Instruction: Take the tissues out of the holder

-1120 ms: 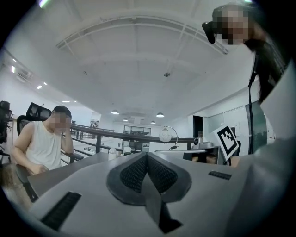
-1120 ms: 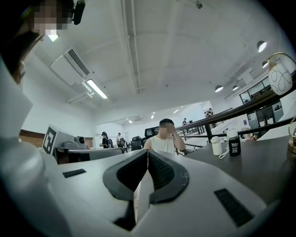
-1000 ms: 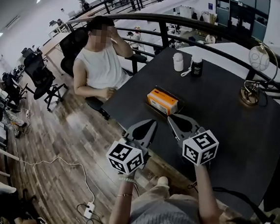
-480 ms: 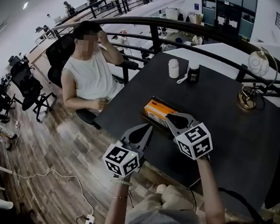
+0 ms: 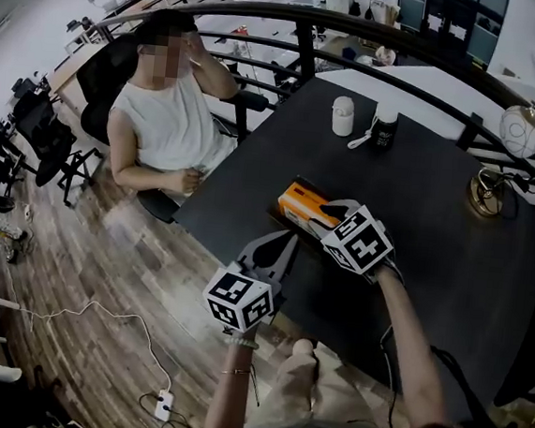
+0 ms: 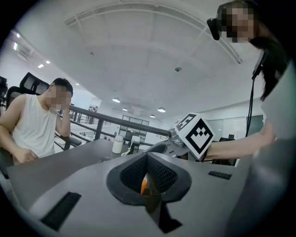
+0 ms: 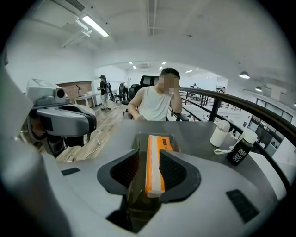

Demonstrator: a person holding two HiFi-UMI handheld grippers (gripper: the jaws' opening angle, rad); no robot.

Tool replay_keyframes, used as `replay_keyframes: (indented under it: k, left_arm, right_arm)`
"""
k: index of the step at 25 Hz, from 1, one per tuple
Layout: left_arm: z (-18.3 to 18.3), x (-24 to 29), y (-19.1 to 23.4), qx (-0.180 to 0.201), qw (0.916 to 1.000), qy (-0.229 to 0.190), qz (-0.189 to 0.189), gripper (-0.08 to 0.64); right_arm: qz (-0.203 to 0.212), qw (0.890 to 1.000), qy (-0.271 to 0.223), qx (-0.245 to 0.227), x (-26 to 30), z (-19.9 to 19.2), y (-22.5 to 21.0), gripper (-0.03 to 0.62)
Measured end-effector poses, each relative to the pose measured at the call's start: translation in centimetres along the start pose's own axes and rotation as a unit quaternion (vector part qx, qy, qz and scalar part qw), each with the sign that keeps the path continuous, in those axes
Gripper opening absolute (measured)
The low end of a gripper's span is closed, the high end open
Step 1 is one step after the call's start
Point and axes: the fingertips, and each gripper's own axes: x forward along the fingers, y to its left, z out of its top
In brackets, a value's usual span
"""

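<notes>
An orange tissue pack [image 5: 304,203] lies in a dark clear holder [image 5: 296,185] near the front left edge of the black table [image 5: 438,206]. My right gripper [image 5: 332,212] has reached the pack's near end. Its jaws are opening and straddle the pack [image 7: 155,162], with a gap showing beside the left pad, and the holder [image 7: 137,141] lies beneath. My left gripper [image 5: 288,240] hovers at the table's front edge, short of the holder, shut and holding nothing. In the left gripper view, only an orange sliver shows past my left gripper [image 6: 147,159].
A person [image 5: 168,124] sits at the table's left side. A white bottle [image 5: 343,117] and a black bottle [image 5: 384,127] stand at the far edge, a globe lamp [image 5: 512,138] at the far right. A black railing [image 5: 406,48] runs behind the table.
My right gripper has moved forward from the holder's near corner to the tissue pack, and its jaws now stand apart. The left gripper has stayed at the table edge.
</notes>
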Motion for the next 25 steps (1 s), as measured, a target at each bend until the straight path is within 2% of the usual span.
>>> replay_keyframes:
  k: [5, 8, 13, 15, 19, 22, 25]
  left_arm:
    - [-0.7, 0.7, 1.1, -0.010, 0.9999, 0.007, 0.011, 0.008]
    - [-0.9, 0.7, 1.9, -0.010, 0.9998, 0.008, 0.017, 0.008]
    - [-1.4, 0.4, 2.7, -0.016, 0.9994, 0.009, 0.029, 0.008]
    - [-1.5, 0.3, 3.0, -0.018, 0.9992, 0.009, 0.033, 0.008]
    - [-1.7, 0.3, 3.6, -0.020, 0.9990, 0.010, 0.039, 0.008]
    - [-2.0, 0.6, 3.7, -0.024, 0.9988, 0.009, 0.040, 0.008]
    - [-2.0, 0.7, 3.6, -0.026, 0.9988, 0.008, 0.040, 0.008]
  right_arm:
    - [0.022, 0.998, 0.052, -0.026, 3.3, -0.4, -0.1, 0.121]
    - [0.022, 0.996, 0.075, -0.047, 4.7, -0.9, -0.2, 0.121]
    - [0.025, 0.992, 0.115, -0.054, 5.9, -2.4, -0.1, 0.121]
    - [0.013, 0.990, 0.131, -0.055, 6.2, -2.9, -0.4, 0.121]
    - [-0.002, 0.987, 0.142, -0.074, 6.6, -3.1, -1.0, 0.118]
    - [0.007, 0.985, 0.152, -0.081, 6.7, -3.2, -0.8, 0.094]
    - [0.017, 0.988, 0.135, -0.073, 6.4, -2.8, -0.7, 0.071]
